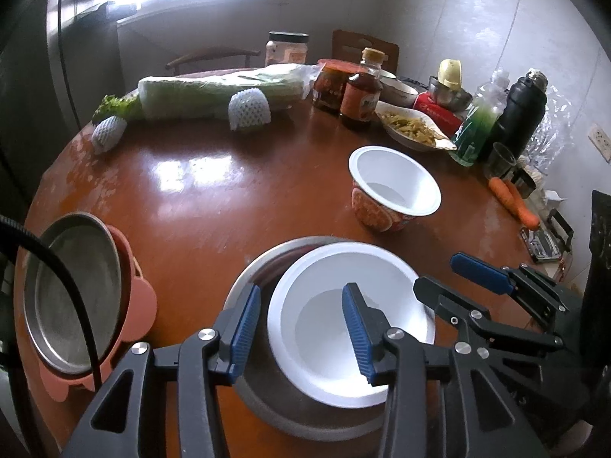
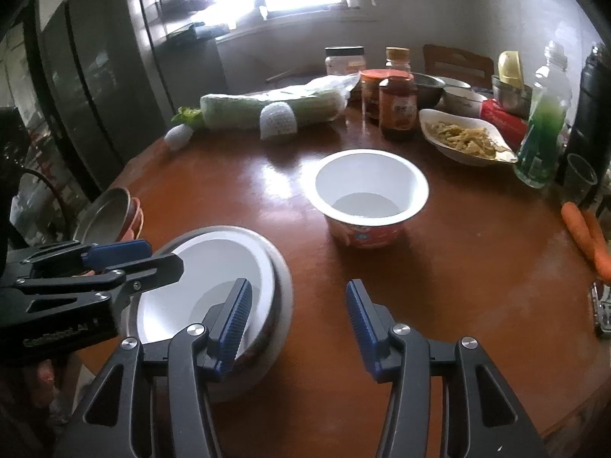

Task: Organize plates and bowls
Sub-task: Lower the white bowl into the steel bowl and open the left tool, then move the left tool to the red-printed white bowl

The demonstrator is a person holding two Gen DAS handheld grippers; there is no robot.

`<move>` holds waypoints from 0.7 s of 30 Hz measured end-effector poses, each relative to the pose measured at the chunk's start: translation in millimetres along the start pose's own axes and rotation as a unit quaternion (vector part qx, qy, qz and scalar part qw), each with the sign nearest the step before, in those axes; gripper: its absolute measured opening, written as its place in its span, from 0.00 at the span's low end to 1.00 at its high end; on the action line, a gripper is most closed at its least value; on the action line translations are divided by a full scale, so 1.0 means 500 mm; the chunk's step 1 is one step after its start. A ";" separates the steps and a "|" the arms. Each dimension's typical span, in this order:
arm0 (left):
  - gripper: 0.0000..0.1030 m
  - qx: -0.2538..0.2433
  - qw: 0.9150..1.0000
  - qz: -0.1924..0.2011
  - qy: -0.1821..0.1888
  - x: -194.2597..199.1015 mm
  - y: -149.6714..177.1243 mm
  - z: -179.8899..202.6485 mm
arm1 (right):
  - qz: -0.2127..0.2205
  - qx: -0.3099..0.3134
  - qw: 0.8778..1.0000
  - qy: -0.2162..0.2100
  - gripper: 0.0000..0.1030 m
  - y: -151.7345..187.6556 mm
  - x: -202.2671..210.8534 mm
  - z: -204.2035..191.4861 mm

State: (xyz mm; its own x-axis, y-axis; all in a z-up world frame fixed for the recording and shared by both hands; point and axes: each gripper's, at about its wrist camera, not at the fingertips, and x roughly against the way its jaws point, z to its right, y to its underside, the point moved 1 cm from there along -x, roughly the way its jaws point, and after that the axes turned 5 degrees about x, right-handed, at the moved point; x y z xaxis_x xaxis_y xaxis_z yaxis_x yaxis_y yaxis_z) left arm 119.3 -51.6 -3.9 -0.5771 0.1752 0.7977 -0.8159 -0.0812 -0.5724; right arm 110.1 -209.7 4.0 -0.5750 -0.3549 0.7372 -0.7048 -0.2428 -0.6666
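Left gripper [image 1: 301, 328] jaws partly apart, straddling the near-left rim of the white bowl [image 1: 328, 328], pads not pressing, nothing held. White bowl sits tilted inside the steel bowl [image 1: 244, 282] at the table's [image 1: 214, 191] near edge. Right gripper [image 2: 299, 328] jaws apart, empty, over bare table just right of that stack. Second white cup bowl [image 2: 368, 194] stands upright mid-table (red outside). Steel plate [image 1: 72, 290] on pink plate [image 1: 139, 305], near left.

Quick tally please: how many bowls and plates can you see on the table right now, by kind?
White paper bowls: 2, one nested, one standing alone
Metal bowls: 2, near one under the nested bowl, far one
Metal plate: 1
Pink plate: 1, under the metal plate
White dish with food: 1
Total: 7
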 end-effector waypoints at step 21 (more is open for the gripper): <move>0.44 -0.025 1.000 -0.005 0.018 -0.035 -0.078 0.063 | 0.008 -0.020 0.999 0.024 0.54 -0.051 0.011 0.080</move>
State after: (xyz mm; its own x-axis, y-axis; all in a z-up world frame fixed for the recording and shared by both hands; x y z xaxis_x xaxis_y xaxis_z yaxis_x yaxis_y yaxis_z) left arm 160.1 -82.5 10.6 -0.5671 0.2106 0.7963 -0.8180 -0.0302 -0.5745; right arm 141.6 -241.7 20.8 -0.6054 -0.3145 0.7311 -0.7103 -0.2008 -0.6746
